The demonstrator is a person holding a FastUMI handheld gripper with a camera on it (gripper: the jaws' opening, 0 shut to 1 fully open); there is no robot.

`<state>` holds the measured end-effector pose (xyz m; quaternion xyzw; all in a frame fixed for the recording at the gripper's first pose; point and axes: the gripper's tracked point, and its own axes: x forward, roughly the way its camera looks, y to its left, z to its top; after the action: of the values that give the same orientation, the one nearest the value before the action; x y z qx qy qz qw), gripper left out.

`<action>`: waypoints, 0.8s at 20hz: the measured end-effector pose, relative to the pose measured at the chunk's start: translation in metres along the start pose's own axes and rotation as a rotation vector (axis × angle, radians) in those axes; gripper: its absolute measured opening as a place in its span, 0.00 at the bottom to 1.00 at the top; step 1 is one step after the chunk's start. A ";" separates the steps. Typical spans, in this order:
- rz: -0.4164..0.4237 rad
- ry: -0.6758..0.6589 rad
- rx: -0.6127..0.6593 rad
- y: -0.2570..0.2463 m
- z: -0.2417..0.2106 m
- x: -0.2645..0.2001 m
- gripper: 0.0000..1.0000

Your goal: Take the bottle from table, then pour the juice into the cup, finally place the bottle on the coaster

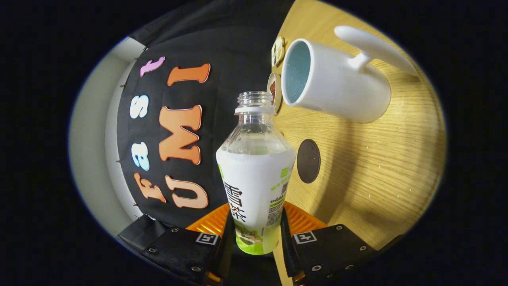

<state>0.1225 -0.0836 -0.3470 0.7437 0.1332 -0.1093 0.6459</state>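
The uncapped bottle point(256, 174) is clamped in the gripper point(256, 234), tilted toward the cup point(337, 85) on the counter point(377, 167).

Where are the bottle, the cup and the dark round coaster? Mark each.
bottle point(256, 174): gripper view, on its white label, held between the claw's fingers.
cup point(341, 91): gripper view, on its white side wall.
coaster point(308, 161): gripper view, on its dark top face.
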 end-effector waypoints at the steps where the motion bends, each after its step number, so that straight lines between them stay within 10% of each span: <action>1: 0.005 -0.005 0.021 0.001 0.001 0.001 0.54; 16: 0.067 -0.014 0.212 0.015 0.008 0.003 0.54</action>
<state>0.1301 -0.0932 -0.3350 0.8110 0.0914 -0.1064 0.5680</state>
